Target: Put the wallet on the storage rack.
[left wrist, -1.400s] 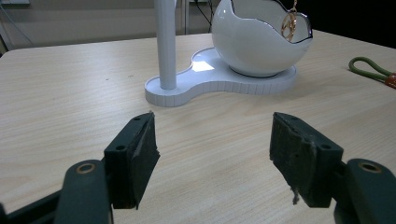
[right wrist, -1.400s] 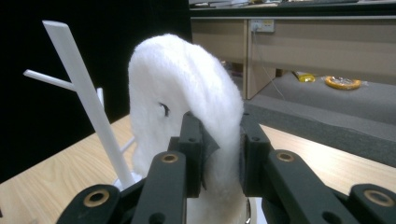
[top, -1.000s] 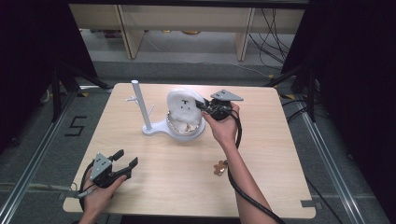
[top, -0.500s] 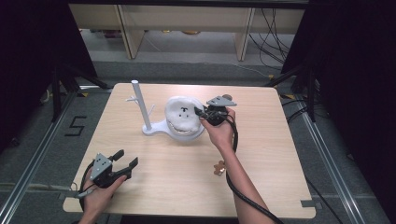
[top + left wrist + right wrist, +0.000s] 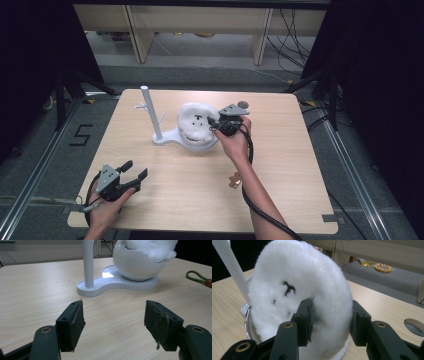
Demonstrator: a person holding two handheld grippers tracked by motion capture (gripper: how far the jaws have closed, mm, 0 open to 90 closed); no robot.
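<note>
A fluffy white plush pad (image 5: 194, 122) with a small black face stands on edge in the white bowl (image 5: 200, 142) of a stand with a thin upright post (image 5: 149, 112). My right gripper (image 5: 218, 123) is shut on the pad's right edge. In the right gripper view the pad (image 5: 294, 277) is pinched between the jaws of this gripper (image 5: 333, 320), above the bowl rim (image 5: 248, 325). My left gripper (image 5: 132, 172) rests open near the table's front left corner. In the left gripper view it (image 5: 113, 322) holds nothing and faces the post (image 5: 88, 262) and bowl (image 5: 135, 265).
A small brownish band (image 5: 234, 180) lies on the table beside the right forearm, and a green loop (image 5: 197, 277) shows in the left gripper view. A round hole (image 5: 243, 104) sits near the table's far edge. Shelves and cables lie beyond the table.
My right gripper has shifted a little left and down with the plush pad in it. The left gripper has stayed where it was.
</note>
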